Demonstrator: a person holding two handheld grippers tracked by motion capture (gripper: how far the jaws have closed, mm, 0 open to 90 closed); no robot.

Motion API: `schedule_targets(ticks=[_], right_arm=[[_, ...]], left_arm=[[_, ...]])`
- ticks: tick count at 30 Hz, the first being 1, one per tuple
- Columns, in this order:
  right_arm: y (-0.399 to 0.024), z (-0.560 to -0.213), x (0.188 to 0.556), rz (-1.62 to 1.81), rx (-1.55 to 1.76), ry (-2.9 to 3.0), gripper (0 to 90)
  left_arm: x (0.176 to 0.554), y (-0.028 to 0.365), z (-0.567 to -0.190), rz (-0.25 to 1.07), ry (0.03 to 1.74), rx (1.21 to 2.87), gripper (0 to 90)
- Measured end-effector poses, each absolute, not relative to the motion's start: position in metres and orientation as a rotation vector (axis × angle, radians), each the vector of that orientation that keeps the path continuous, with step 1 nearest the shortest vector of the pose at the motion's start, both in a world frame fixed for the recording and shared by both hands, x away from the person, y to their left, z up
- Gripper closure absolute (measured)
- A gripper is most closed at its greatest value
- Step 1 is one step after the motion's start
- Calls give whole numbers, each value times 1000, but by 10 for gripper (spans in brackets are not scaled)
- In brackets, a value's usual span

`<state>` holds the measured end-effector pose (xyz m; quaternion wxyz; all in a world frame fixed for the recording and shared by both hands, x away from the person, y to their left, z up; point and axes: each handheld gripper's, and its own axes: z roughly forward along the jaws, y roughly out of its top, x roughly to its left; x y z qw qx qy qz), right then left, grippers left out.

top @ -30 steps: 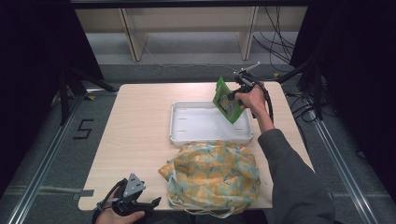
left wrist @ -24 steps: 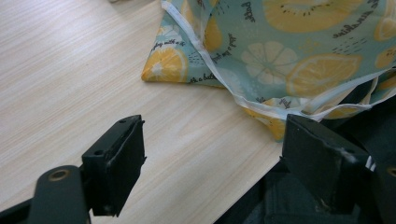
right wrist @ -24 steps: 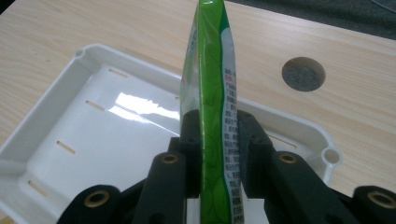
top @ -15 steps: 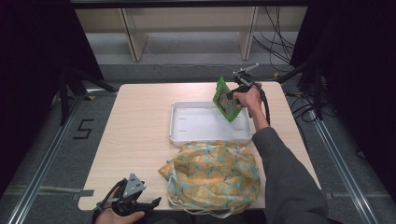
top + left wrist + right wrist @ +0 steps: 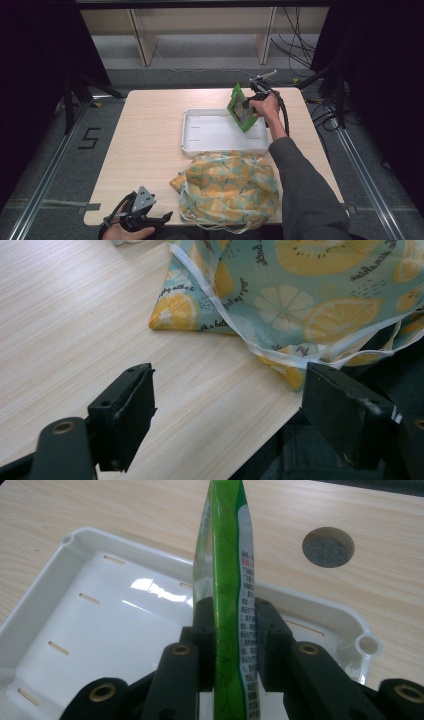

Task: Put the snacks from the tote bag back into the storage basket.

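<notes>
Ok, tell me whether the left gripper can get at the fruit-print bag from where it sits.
Probably yes. The left gripper rests open at the table's near edge, and the bag lies just beside it with bare wood between. The right gripper, farther off, holds a green packet over the white tray.

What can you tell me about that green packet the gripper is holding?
The green packet is a flat, shiny plastic pouch with a leafy pattern, a round picture on its front and small print on the back. It looks thin and a bit puffy. The right gripper pinches it edge-on between both jaws, holding it tilted in the air over the far right corner of the white tray. Nothing else touches it.
</notes>
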<state>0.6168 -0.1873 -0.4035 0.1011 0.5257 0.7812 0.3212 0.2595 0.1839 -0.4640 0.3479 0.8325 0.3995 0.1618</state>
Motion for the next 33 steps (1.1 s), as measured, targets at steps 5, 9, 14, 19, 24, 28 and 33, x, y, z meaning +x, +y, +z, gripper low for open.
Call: schedule_targets(ticks=[5,9,14,19,24,28,33], right_arm=[[-190,-410,615,956,1589,2304,747],[-193,-416,614,955,1592,2314,743],[-195,-418,613,967,1612,2303,732],[-196,-418,612,946,1686,2296,709],[-199,-422,613,954,1748,2268,698],[-203,-424,613,949,1787,2261,691],[-208,-431,613,962,1767,2247,672]], left_arm=[[259,184,-464,421,1033,2166,208],[260,184,-465,431,1030,2171,208],[260,184,-465,430,1032,2170,208],[259,184,-465,423,1030,2168,208],[259,184,-464,426,1032,2174,208],[260,184,-465,436,1035,2172,208],[259,184,-464,426,1037,2167,209]])
